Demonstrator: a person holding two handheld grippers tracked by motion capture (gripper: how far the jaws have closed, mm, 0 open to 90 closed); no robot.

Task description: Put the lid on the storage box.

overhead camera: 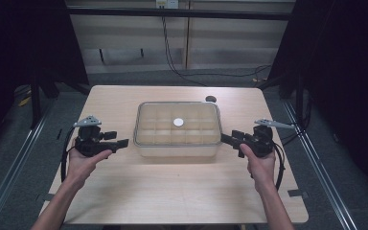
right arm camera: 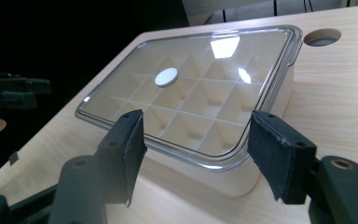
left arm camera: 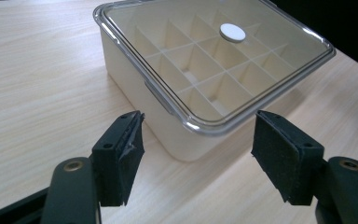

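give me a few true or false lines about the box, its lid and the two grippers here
1. The clear lid sits on the cream box. True.
2. The left gripper is clamped on the box. False: its jaws stand open, short of the box's left end.
3. A white round disc lies near the lid's middle. True.
4. The box stands on the floor. False: it stands on the wooden table.
5. The right gripper is open at the box's right end. True.
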